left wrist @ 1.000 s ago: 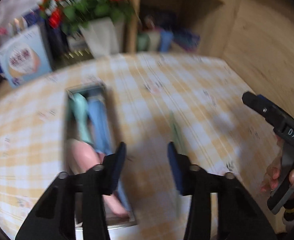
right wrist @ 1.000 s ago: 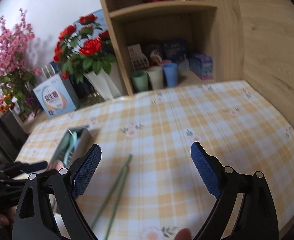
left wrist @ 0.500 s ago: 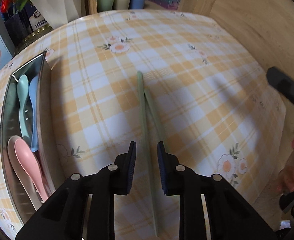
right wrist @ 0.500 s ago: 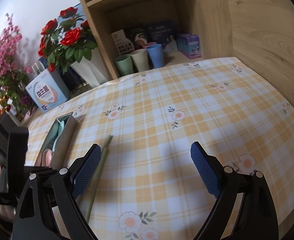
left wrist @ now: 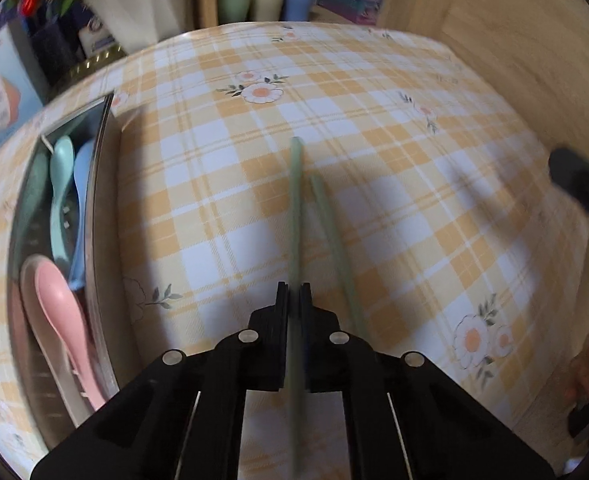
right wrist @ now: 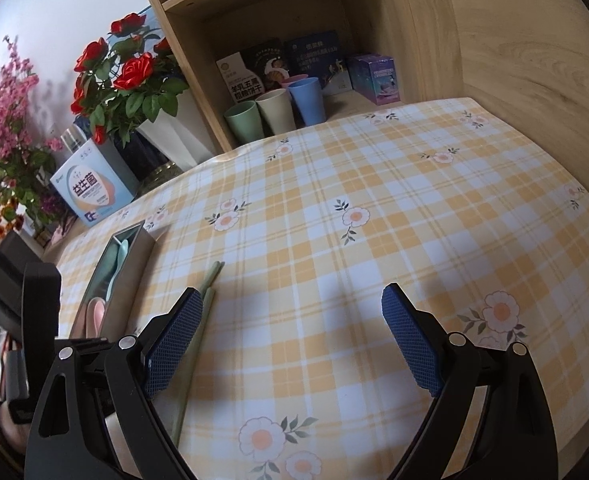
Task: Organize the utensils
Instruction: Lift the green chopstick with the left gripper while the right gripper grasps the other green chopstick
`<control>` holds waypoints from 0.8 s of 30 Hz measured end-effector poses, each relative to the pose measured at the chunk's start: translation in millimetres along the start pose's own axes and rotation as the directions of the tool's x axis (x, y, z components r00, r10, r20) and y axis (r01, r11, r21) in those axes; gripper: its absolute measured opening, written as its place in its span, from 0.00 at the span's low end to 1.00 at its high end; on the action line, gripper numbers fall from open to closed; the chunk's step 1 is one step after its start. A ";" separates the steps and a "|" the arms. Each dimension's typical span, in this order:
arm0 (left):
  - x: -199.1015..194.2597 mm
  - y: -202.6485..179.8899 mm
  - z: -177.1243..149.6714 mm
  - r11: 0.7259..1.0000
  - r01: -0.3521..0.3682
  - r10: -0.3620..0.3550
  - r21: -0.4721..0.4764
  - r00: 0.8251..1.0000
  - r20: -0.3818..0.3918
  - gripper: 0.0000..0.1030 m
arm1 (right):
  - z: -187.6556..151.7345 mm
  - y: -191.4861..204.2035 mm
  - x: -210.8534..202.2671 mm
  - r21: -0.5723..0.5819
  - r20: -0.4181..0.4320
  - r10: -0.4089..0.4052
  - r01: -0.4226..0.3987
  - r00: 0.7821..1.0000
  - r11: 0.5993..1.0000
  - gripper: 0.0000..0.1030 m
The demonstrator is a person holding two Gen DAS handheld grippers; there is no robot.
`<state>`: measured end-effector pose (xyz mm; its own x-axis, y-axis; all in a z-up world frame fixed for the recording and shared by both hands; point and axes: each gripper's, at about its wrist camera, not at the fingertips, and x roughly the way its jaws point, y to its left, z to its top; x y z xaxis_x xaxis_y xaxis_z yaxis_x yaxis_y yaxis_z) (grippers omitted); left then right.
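Observation:
My left gripper [left wrist: 293, 292] is shut on a pale green chopstick [left wrist: 296, 208] that runs forward between its fingers. A second green chopstick [left wrist: 332, 236] lies on the checked tablecloth just to its right. A metal tray [left wrist: 98, 200] at the left holds a pink spoon [left wrist: 60, 304], a mint spoon [left wrist: 60, 184] and a blue spoon [left wrist: 82, 200]. In the right wrist view my right gripper [right wrist: 292, 344] is open and empty above the cloth, with the chopsticks [right wrist: 210, 280] beside its left finger and the tray [right wrist: 134, 256] further left.
A wooden shelf at the back holds three cups [right wrist: 274, 110] and boxes [right wrist: 376, 78]. A white vase of red roses [right wrist: 166, 128] and a blue-white box [right wrist: 90, 188] stand behind the tray. A wooden wall [right wrist: 534, 80] bounds the right side.
My left gripper has gone from open to shut on one chopstick, after swinging right from above the tray. My right gripper stayed open and drew a little closer to the chopsticks.

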<state>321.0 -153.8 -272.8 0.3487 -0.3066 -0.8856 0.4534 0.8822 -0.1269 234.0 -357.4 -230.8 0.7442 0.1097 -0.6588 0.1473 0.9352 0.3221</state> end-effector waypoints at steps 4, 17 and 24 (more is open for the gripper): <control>-8.2 9.4 -6.5 0.997 0.025 -0.023 -0.068 1.000 0.019 0.05 | -2.6 3.7 1.6 -0.013 -0.013 0.000 0.000 1.000 1.000 0.85; -86.1 36.6 -11.4 0.986 0.080 -0.049 -0.147 0.977 0.206 0.05 | -29.9 48.6 23.9 -0.100 -0.162 0.067 -0.084 0.985 0.991 0.60; -116.4 64.9 -27.2 0.977 0.081 -0.026 -0.198 0.963 0.268 0.05 | -57.6 81.8 44.1 -0.143 -0.297 0.080 -0.127 0.952 0.982 0.32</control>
<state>287.6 -51.2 -190.1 0.5443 -0.4139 -0.7296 0.3086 0.9076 -0.2846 241.4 -256.7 -272.6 0.5267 0.2787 -0.8031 -0.0431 0.9523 0.3022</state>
